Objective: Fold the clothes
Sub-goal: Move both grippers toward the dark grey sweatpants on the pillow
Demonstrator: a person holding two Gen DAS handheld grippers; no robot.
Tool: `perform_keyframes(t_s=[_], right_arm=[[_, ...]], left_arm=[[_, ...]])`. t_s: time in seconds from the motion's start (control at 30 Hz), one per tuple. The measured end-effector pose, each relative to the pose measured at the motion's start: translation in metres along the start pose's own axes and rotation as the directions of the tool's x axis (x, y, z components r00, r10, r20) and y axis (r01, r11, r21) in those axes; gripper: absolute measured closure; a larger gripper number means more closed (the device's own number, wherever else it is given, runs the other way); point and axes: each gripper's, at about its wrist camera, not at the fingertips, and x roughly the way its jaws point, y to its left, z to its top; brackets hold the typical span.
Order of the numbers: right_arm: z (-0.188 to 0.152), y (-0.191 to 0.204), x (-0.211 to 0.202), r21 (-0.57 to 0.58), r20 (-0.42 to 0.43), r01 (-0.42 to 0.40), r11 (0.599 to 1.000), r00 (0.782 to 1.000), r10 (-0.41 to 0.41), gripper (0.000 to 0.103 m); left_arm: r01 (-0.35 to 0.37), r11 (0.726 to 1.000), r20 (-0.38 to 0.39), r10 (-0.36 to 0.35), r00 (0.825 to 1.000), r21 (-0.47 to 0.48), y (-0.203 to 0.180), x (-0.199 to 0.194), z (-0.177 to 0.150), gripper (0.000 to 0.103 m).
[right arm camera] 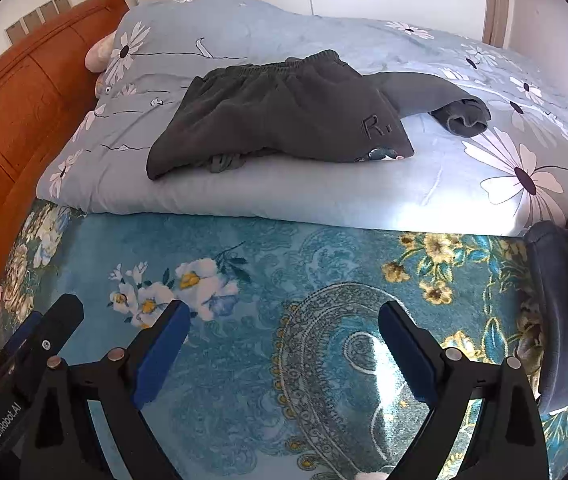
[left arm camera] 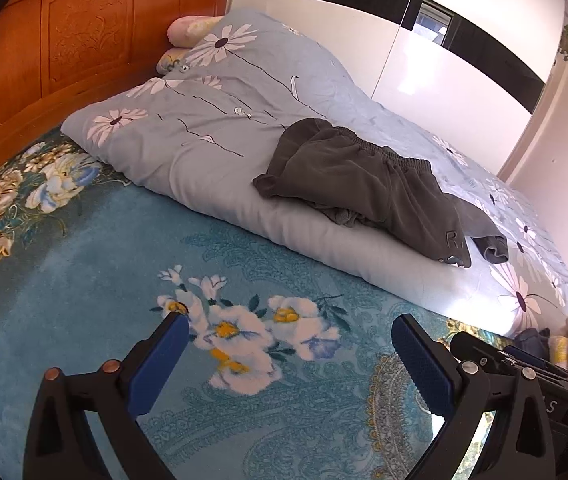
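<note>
Dark grey trousers (left arm camera: 368, 184) with an elastic waistband and an "R" mark lie loosely folded on the light blue daisy quilt (left arm camera: 203, 128). One leg trails off to the right. They also show in the right wrist view (right arm camera: 284, 112) on the quilt (right arm camera: 324, 196). My left gripper (left arm camera: 290, 330) is open and empty over the teal floral blanket (left arm camera: 103, 264), well short of the trousers. My right gripper (right arm camera: 284, 316) is open and empty over the same blanket (right arm camera: 243, 360).
An orange wooden headboard (left arm camera: 63, 48) stands at the left. A pink pillow (left arm camera: 187, 30) lies behind the quilt. A pile of other clothes (right arm camera: 564, 300) sits at the right edge of the bed. The right gripper's body (left arm camera: 524, 376) shows at the lower right.
</note>
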Motion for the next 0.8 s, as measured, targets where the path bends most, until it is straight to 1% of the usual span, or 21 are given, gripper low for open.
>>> perform_keyframes(t_s=[0.1, 0.2, 0.23, 0.37, 0.47, 0.63, 0.8], right_arm=[[0.0, 0.0, -0.001, 0.008, 0.007, -0.005, 1.0, 1.0, 0.005, 0.007], [-0.003, -0.005, -0.001, 0.015, 0.017, -0.016, 1.0, 1.0, 0.016, 0.007], [0.001, -0.002, 0.002, 0.014, -0.001, -0.012, 1.0, 1.0, 0.012, 0.007], [0.0, 0.0, 0.0, 0.008, 0.014, -0.006, 1.0, 1.0, 0.006, 0.007], [0.0, 0.0, -0.004, 0.006, 0.018, -0.008, 1.0, 1.0, 0.007, 0.007], [-0.002, -0.004, -0.005, -0.018, 0.013, 0.003, 1.0, 1.0, -0.003, 0.007], [-0.002, -0.014, -0.001, -0.018, 0.001, 0.018, 1.0, 1.0, -0.018, 0.007]], left_arm=[[0.022, 1.0, 0.009, -0.022, 1.0, -0.017, 0.0, 0.0, 0.003, 0.0], [0.071, 0.997, 0.022, -0.071, 0.997, -0.021, 0.007, -0.004, 0.001, 0.0], [0.082, 0.996, 0.026, -0.082, 0.996, -0.02, 0.008, -0.005, 0.0, 0.0], [0.058, 0.998, 0.044, -0.058, 0.997, 0.019, 0.0, -0.012, 0.002, 0.0], [0.084, 0.996, 0.035, -0.085, 0.996, 0.013, -0.006, -0.011, -0.001, 0.0], [0.088, 0.995, 0.018, -0.089, 0.996, 0.036, -0.021, -0.005, -0.004, 0.0], [0.094, 0.995, 0.001, -0.094, 0.996, 0.045, -0.026, 0.005, -0.007, 0.0]])
